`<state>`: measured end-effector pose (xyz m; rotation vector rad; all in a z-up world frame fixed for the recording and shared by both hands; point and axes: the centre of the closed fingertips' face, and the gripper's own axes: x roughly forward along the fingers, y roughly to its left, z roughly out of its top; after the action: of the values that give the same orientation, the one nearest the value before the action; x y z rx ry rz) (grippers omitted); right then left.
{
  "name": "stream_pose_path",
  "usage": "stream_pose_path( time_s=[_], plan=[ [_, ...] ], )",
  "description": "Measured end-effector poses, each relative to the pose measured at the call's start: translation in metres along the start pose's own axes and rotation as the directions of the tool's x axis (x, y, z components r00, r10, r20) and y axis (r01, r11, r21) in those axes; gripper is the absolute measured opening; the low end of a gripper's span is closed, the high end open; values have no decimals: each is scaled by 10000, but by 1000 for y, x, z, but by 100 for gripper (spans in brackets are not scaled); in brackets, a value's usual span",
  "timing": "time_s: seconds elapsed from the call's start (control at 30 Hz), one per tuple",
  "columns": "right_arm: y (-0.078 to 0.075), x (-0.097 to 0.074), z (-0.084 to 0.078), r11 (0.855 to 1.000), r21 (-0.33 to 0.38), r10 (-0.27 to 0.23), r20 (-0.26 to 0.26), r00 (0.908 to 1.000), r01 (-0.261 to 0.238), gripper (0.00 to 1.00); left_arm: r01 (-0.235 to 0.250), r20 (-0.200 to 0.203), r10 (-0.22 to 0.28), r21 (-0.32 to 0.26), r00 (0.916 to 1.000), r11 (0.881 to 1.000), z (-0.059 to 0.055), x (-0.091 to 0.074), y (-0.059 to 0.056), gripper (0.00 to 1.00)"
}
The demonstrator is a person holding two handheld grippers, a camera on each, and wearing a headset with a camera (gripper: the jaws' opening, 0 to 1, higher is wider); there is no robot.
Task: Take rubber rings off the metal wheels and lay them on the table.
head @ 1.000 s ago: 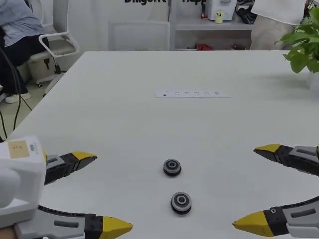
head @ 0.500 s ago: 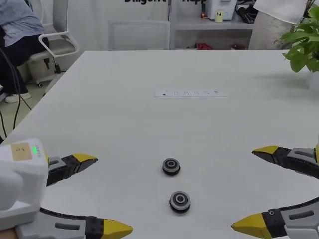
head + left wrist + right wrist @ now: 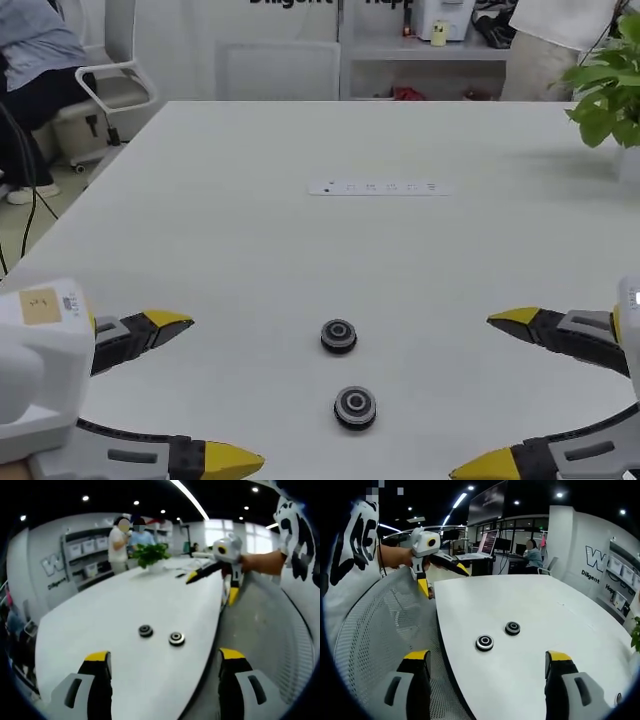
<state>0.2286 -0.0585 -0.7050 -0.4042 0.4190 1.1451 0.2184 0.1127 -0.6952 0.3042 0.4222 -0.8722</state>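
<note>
Since neither black rubber ring (image 3: 355, 423) is off yet, you're at the very start. Two small round silver metal wheels lie flat on the white bench (image 3: 300, 240), close together but not touching, in the gap between your grippers. The near wheel (image 3: 355, 407) sits toward your edge of the bench, and the far wheel (image 3: 338, 336) is just beyond it. Each looks to have its dark ring around the rim, though the detail is too small to say more.

The left gripper (image 3: 200, 390) has its yellow-tipped jaws spread wide and empty, well to the left of the wheels. The right gripper (image 3: 495, 393) is the same on the right, jaws wide and holding nothing. Neither touches a wheel.

Risks, as I read it:
- The wheels are loose on a smooth top, so a one-sided nudge from a jaw tip will likely slide one away or tip it up to roll.
- The near wheel is the one closer to your edge and could go off it.
- The wheels are close enough that wide jaws closing on one may knock the other, so narrow them first.
- Clamping across the ring pins it to the metal and it won't peel. Hold the wheel body with one gripper and hook the ring with the other.
- A stretched ring can snap free and fly, so pull slowly and keep it low over the bench.
</note>
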Motion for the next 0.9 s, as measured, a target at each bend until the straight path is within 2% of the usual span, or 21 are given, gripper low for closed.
stream_pose_path(
  time_s=[0.47, 0.7, 0.83, 0.9],
  plan=[
    [-2, 1, -3, 9999, 6, 109, 32, 9999, -109, 91, 47, 43, -47, -6, 10000, 10000, 2, 6, 2, 89],
    [-12, -3, 2, 9989, 475, -39, 443, 9990, 18, 91, 119, -38, -119, 14, 9999, 9999, -1, 8, 4, 88],
    [-15, 2, 0, 10000, -31, -54, 89, 9999, 54, 90, 151, -61, -151, 21, 9999, 9999, -1, 8, 6, 88],
    [-17, 5, 4, 9999, -148, -66, 98, 9999, 67, 90, 160, -73, -160, 71, 9998, 9998, 0, 8, 7, 88]
  ],
)
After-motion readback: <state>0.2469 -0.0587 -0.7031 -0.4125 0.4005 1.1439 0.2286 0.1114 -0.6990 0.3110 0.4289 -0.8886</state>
